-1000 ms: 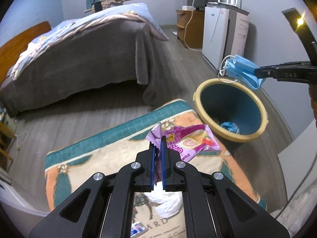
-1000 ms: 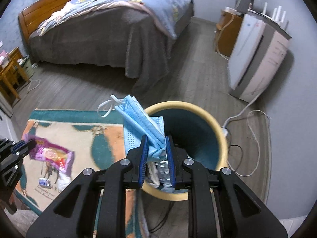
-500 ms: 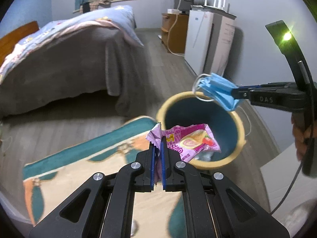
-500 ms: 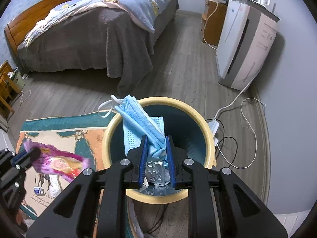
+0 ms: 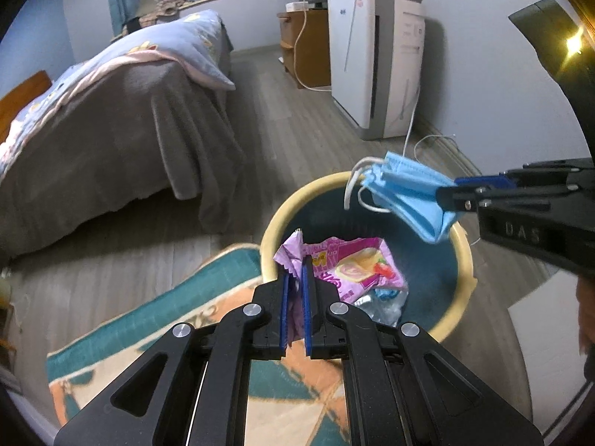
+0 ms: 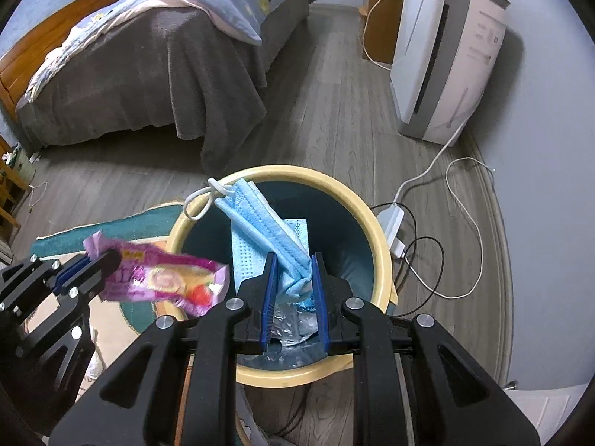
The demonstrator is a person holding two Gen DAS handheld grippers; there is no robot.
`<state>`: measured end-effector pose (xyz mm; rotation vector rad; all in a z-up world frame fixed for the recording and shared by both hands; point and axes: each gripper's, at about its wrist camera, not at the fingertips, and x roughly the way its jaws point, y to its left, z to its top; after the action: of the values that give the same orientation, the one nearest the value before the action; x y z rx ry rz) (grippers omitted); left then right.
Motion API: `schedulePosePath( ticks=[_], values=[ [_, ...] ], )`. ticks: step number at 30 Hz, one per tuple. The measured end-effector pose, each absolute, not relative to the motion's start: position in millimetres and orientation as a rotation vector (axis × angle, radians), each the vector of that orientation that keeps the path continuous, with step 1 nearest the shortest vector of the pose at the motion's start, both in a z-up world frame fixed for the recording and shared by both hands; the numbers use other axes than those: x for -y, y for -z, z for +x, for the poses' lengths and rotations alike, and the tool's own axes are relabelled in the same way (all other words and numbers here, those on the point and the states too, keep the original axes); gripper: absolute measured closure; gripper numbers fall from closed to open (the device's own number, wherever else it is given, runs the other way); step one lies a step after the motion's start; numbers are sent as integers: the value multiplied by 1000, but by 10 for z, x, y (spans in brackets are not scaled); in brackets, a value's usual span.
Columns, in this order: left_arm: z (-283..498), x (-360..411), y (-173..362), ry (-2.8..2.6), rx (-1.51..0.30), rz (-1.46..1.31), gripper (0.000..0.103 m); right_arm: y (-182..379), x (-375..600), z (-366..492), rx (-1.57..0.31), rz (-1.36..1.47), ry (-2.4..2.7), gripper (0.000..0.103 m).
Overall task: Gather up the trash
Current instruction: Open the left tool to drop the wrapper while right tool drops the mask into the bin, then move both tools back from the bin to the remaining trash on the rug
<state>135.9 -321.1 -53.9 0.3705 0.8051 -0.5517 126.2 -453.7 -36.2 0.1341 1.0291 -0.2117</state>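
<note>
- Blue-padded fingers [image 5: 284, 308] of the left gripper [image 5: 294, 312] pinch the crimped end of a pink snack wrapper [image 5: 349, 267], which juts out over the near rim of the yellow-rimmed trash bin [image 5: 271, 223] at lower centre of the left wrist view; the right gripper [image 6: 294, 297] is clamped on a folded blue face mask [image 6: 260, 219], held above the bin's mouth with its white ear loops dangling at the far rim
- Only the right wrist view shows a second, flat blue mask [image 6: 297, 228] lying under the held one, crumpled silvery foil [image 6: 293, 325] at the bin's bottom between the pads, and a white power strip [image 6: 392, 230] with black and white cables on the floor right of the bin; the left gripper [image 6: 80, 271] enters there from the lower left
- Only the left wrist view shows the right gripper [image 5: 457, 195] side-on, reaching in level from the right edge with a lit amber lamp at the upper right; the patterned rug [image 5: 156, 334] fills the lower left
- "DAS" is readable in raised letters on the right gripper's body; the wrapper's printed characters are too small to read
- A bed [image 5: 111, 119] with a grey blanket fills the upper left; a white air purifier [image 5: 375, 59] stands at upper centre-right
</note>
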Motion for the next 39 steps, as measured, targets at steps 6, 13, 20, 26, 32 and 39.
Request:
schedulePosePath(
  ticks=[6, 13, 20, 26, 32, 39],
  values=[
    [1364, 3354, 661, 548, -790, 455, 97, 460, 4617, 1279, -1054, 154, 227, 85],
    [1386, 3434, 775, 552, -802, 483, 95, 550, 4657, 1323, -1076, 157, 244, 85],
    [1408, 3418, 767, 551, -800, 459, 51, 536, 4676, 1319, -1062, 148, 275, 71],
    [1318, 3061, 523, 522, -769, 391, 25, 430, 4580, 1304, -1038, 143, 250, 48],
    [1145, 2255, 316, 438, -808, 274, 19, 288, 4078, 1307, -995, 20, 131, 25],
    [895, 1250, 293, 263, -868, 230, 15, 267, 3347, 1302, -996, -51, -49, 19]
  ],
)
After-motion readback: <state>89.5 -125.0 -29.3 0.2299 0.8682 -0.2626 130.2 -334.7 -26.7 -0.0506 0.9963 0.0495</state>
